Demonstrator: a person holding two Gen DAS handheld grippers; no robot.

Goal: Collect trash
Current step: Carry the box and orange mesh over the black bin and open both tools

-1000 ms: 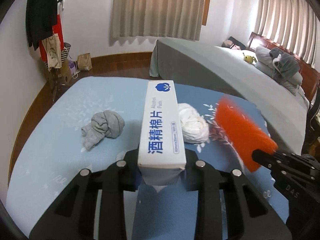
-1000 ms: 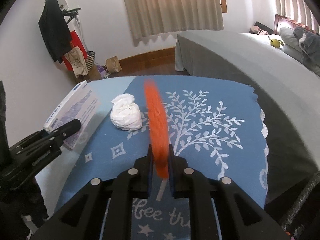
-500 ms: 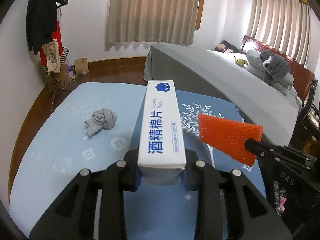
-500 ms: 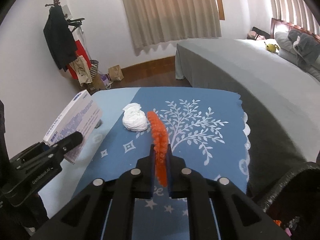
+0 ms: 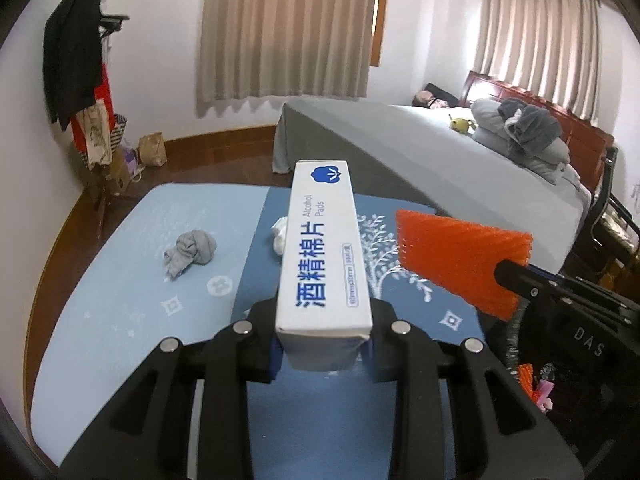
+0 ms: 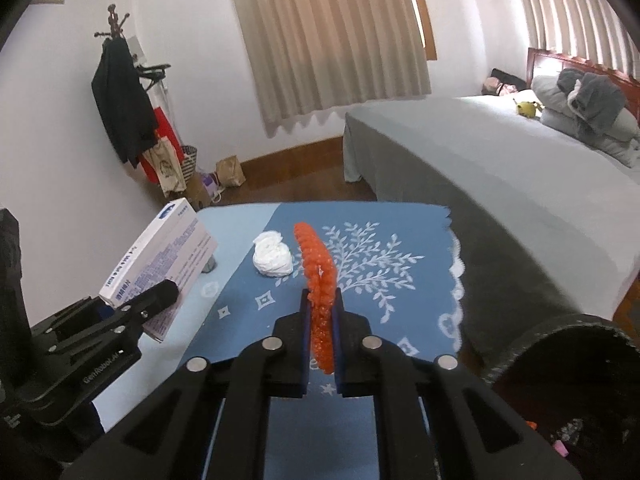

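My left gripper (image 5: 323, 354) is shut on a white alcohol-pads box (image 5: 323, 258), held lengthwise above the blue table cloth (image 5: 120, 280); the same box (image 6: 160, 264) shows at the left of the right wrist view. My right gripper (image 6: 321, 334) is shut on an orange foam net (image 6: 318, 276), which sticks up between the pads; the orange net (image 5: 460, 258) also shows in the left wrist view. A crumpled grey cloth (image 5: 192, 250) and a crumpled white tissue (image 6: 273, 255) lie on the table.
A black-lined bin (image 6: 580, 392) with scraps inside sits at the lower right, beside the table. A grey bed (image 6: 500, 152) stands beyond the table. A coat rack (image 6: 124, 104) and bags stand by the far left wall.
Both grippers have lifted and pulled back from the table with the box and the orange net still held. The grey cloth and white tissue look smaller and farther away.
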